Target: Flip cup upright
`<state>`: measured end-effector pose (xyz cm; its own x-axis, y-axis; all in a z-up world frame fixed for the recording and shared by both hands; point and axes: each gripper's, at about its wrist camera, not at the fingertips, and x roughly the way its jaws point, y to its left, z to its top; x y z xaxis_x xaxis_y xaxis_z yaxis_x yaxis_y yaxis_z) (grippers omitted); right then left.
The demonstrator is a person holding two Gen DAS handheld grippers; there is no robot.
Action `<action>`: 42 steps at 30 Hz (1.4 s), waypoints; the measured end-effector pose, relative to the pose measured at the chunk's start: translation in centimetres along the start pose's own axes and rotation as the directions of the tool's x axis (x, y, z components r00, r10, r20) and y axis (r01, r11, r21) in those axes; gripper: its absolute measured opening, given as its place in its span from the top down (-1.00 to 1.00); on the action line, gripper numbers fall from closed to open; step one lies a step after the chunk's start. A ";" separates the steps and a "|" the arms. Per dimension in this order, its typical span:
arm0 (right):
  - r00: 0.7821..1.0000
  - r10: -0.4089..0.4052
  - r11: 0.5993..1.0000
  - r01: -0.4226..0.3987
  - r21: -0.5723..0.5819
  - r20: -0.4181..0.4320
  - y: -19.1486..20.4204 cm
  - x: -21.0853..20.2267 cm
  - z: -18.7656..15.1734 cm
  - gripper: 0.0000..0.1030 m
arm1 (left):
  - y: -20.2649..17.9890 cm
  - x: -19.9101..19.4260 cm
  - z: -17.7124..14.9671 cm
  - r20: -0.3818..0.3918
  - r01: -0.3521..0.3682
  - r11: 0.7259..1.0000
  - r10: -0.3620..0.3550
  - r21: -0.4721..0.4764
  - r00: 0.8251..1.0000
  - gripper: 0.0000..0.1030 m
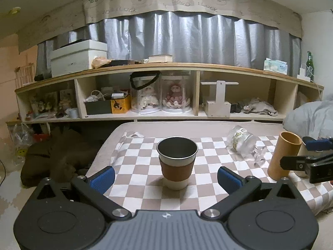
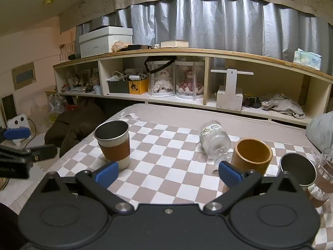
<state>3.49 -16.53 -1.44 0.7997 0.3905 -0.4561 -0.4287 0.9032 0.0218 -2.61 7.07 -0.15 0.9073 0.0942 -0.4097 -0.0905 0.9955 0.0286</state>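
Note:
A steel cup with a brown sleeve (image 1: 177,162) stands upright on the checkered cloth (image 1: 141,162), mouth up; it also shows in the right wrist view (image 2: 114,143). My left gripper (image 1: 166,177) is open and empty, its blue pads either side of the cup and a little short of it. A clear glass cup (image 2: 214,138) lies on its side further back; it also shows in the left wrist view (image 1: 241,141). My right gripper (image 2: 168,173) is open and empty above the cloth, short of the glass cup.
A bamboo cup (image 2: 251,156) and a steel cup (image 2: 297,170) stand at the right, with a glass (image 2: 326,166) by the edge. A low shelf (image 2: 187,79) with clutter runs along the back. A dark bag (image 1: 54,156) lies on the floor left of the table.

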 end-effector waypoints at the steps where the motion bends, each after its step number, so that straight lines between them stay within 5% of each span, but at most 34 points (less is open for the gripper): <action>1: 1.000 -0.002 1.000 0.002 0.000 -0.001 -0.1 0.0 -0.1 -1.00 | 0.0 0.1 0.0 -0.004 -0.001 1.000 0.001 -0.001 1.000 -1.00; 42: 1.000 -0.023 1.000 0.023 0.006 -0.004 -0.5 -0.1 -0.4 -1.00 | -0.3 0.9 -0.8 -0.043 0.003 1.000 -0.002 0.015 0.999 -1.00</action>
<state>3.48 -17.12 -1.81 0.8076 0.3693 -0.4597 -0.4081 0.9128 0.0163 -2.14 6.86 -1.28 0.8891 0.0917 -0.4484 -0.0818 0.9958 0.0414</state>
